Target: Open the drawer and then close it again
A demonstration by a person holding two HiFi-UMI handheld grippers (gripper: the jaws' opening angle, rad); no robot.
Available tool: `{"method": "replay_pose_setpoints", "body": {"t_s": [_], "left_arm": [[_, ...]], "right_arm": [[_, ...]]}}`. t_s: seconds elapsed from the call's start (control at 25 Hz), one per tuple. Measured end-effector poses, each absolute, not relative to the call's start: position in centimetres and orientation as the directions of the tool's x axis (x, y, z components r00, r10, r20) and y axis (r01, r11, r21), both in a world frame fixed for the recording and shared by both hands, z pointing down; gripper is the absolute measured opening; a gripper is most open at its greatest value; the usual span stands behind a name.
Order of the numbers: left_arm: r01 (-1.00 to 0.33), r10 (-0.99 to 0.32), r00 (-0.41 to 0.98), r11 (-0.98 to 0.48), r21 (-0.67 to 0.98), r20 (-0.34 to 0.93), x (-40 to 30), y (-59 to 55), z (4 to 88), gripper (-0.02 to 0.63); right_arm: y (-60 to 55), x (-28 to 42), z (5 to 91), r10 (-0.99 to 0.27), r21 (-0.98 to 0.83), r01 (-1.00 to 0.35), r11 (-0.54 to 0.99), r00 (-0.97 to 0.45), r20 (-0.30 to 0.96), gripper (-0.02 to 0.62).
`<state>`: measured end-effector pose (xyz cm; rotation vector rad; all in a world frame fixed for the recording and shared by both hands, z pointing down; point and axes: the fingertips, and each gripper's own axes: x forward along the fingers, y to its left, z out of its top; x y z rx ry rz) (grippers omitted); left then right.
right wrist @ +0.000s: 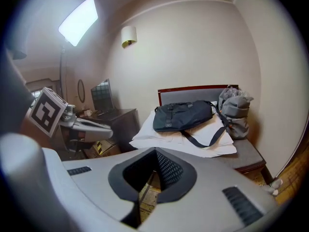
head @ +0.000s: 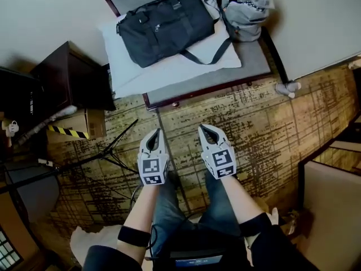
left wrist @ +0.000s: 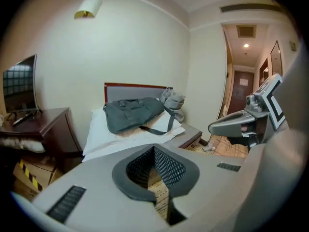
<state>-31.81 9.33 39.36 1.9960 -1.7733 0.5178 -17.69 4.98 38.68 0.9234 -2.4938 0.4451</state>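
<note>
Two grippers closed and empty

Both the left gripper (head: 156,133) and the right gripper (head: 204,130) sit side by side at lower centre of the head view, above the carpet (head: 254,123). Each has its jaws together with nothing between them. A dark cabinet (head: 70,75) stands at upper left, well apart from both grippers; its drawer cannot be made out. A bag (head: 163,27) lies on a pillow (head: 169,66) at top centre.
</note>
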Motion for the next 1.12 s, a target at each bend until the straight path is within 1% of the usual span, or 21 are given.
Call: {"method": "replay_pose_setpoints", "body": {"t_s": [0.2, 0.32, 0.48, 0.72, 0.96, 1.12], "left_arm": [[-0.994, -0.856, 0.107, -0.108, 0.027, 0.506, -31.7, 11.8, 31.4, 0.005], [-0.995, -0.868, 0.085, -0.096, 0.002, 0.49, -32.0, 12.7, 28.0, 0.005], [-0.996, -0.88, 0.084, -0.09, 0.008, 0.468, -31.6, 13.7, 24.3, 0.005], [-0.996, -0.905, 0.064, -0.082, -0.024, 0.42, -32.0, 13.4, 20.7, 0.005], [-0.997, -0.922, 0.075, -0.079, 0.004, 0.379, -31.9, 12.9, 18.7, 0.005], [-0.996, -0.923, 0.083, -0.087, 0.008, 0.377, -31.5, 13.2, 18.1, 0.005]], "right_arm": [[5.7, -16.4, 32.5, -0.536, -0.115, -0.659, 0.743, -0.689, 0.488, 0.003], [5.4, -15.1, 29.2, -0.549, -0.089, -0.656, 0.75, -0.691, 0.47, 0.003], [4.9, -13.3, 25.4, -0.564, -0.061, -0.654, 0.754, -0.692, 0.45, 0.003], [4.2, -10.4, 21.5, -0.59, -0.019, -0.662, 0.75, -0.681, 0.433, 0.003], [4.0, -8.6, 19.8, -0.618, 0.006, -0.68, 0.733, -0.663, 0.422, 0.004], [4.6, -7.9, 19.4, -0.632, -0.011, -0.699, 0.715, -0.653, 0.416, 0.004]]}}
